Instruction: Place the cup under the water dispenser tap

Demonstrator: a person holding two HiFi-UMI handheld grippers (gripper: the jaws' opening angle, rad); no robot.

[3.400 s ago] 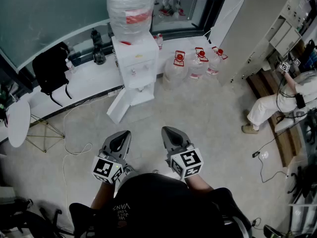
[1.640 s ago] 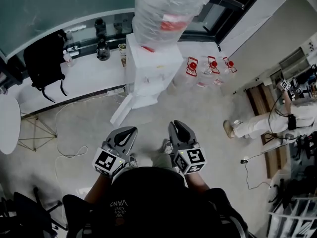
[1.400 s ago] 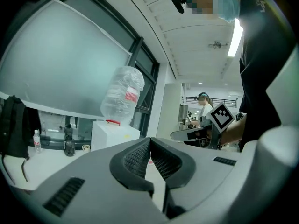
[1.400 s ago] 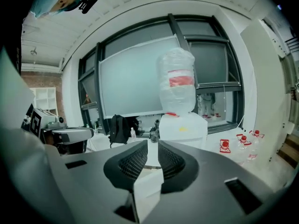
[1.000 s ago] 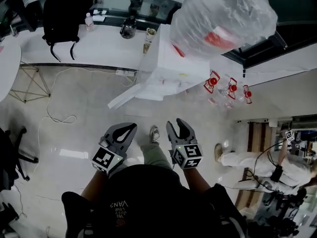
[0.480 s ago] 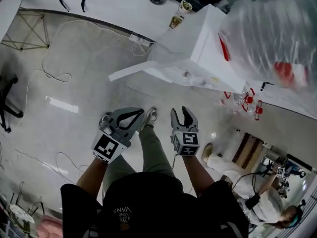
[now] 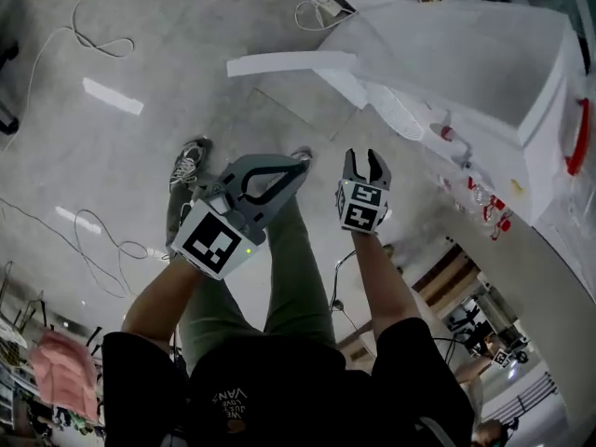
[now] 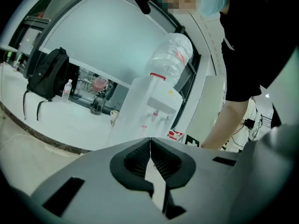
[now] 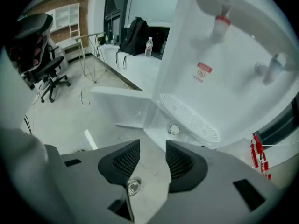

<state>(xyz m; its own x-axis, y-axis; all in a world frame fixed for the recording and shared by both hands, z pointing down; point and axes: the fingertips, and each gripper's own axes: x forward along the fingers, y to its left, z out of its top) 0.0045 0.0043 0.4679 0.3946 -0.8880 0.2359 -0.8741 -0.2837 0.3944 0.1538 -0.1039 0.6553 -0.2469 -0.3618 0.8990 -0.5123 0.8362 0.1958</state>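
The task is barely begun: the left gripper (image 7: pixel 296 163) has its fingers pressed together, the right gripper (image 7: pixel 368 159) has its fingers spread, both are empty, and no cup stands under the water dispenser (image 9: pixel 224 73) tap (image 9: pixel 219 23).

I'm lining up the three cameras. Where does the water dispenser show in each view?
Head view: water dispenser at upper right, seen from above.
Left gripper view: water dispenser at centre, bottle on top.
Right gripper view: water dispenser fills the upper right, close.
Shared landmark: its red tap, in all three.
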